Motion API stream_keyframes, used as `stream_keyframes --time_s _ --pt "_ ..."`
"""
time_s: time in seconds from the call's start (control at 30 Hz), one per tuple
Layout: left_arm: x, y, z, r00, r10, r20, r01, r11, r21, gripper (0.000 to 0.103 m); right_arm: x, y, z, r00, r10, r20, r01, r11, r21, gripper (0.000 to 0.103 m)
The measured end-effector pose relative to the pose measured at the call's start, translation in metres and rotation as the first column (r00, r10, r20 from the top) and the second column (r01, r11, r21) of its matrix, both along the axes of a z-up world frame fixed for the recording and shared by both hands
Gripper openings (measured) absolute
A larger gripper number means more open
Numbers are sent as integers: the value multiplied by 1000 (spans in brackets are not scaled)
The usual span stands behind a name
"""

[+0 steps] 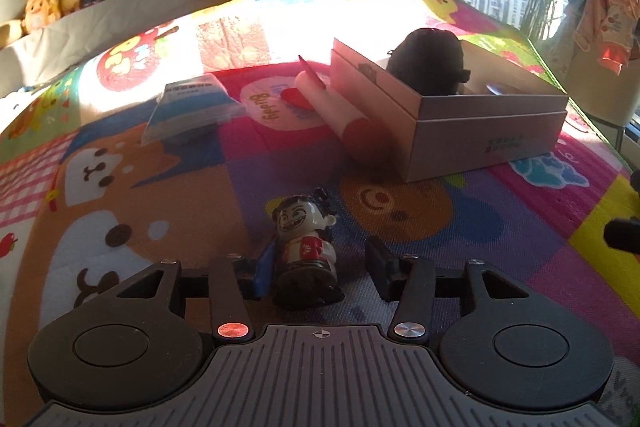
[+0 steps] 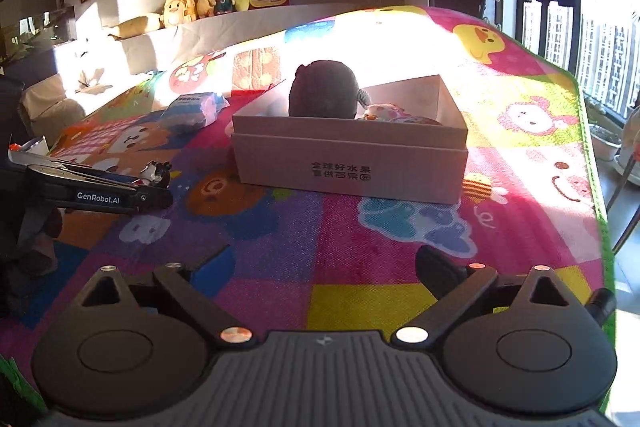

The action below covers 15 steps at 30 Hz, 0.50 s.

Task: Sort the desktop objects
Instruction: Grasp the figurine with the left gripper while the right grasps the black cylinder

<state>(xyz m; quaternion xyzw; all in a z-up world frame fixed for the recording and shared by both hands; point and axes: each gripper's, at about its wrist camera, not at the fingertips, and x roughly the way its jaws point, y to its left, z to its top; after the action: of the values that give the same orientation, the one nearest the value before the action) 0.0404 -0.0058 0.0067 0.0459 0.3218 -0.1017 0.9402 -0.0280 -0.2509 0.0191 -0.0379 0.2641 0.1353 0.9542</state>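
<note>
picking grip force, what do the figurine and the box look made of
Figurine: hard glossy plastic or resin, judging by the highlights on its face. Box: matte pale cardboard, with crisp folded edges and printed text. Neither is certain.

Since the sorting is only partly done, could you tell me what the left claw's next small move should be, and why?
Probably close the left claw on the figurine standing between its fingers. One finger looks against the toy, the other stands apart, so it seems not yet gripped. The open box already holds a dark plush, the likely destination.
</note>
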Motion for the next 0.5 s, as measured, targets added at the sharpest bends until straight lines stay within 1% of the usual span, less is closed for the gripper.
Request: stream_keyframes --time_s 0.03,0.07,0.1,0.13,0.17,0.2,0.27,0.3,0.33,0.4,0.43,0.47,0.5 --pt "-1 0 1 1000 -3 3 3 1000 -5 59 -6 -5 4 999 -31 30 31 999 -21 96" --pt "-2 1 1 1000 -3 4 3 1000 -18 67 -12 -13 8 996 -69 55 71 997 -36 94" --pt "-2 3 1 1000 -1 5 1 1000 -26 71 -15 -23 10 991 -114 68 117 992 -44 90" --pt "-2 3 1 1000 3 6 -2 1000 -30 71 -16 -34 12 983 -169 69 172 984 -44 87" --pt "-1 5 1 1000 5 4 -5 999 -39 73 -15 -46 13 973 -223 59 226 973 -37 81" --pt "0 5 1 1000 5 2 -5 999 -44 74 -12 -57 13 962 -269 43 270 963 -23 76" --pt "0 7 1 1000 9 3 -9 999 -49 77 -1 -78 10 939 -342 -18 343 939 20 74" --pt "-2 7 2 1000 11 9 -10 999 -50 79 5 -86 7 930 -363 -63 366 929 47 68" --pt "-3 8 3 1000 12 12 -11 999 -53 81 15 -93 1 923 -362 -126 374 923 87 64" --pt "-6 8 3 1000 8 12 -7 998 -63 85 29 -98 -7 917 -341 -208 372 919 131 53" --pt "-7 8 3 1000 6 13 -5 998 -66 85 32 -95 -10 914 -352 -203 381 916 127 53" --pt "-8 8 3 1000 5 13 -5 998 -68 86 34 -88 -10 918 -346 -194 370 923 106 46" --pt "-9 8 3 1000 4 14 -3 998 -70 87 37 -85 -10 919 -341 -199 364 926 97 32"
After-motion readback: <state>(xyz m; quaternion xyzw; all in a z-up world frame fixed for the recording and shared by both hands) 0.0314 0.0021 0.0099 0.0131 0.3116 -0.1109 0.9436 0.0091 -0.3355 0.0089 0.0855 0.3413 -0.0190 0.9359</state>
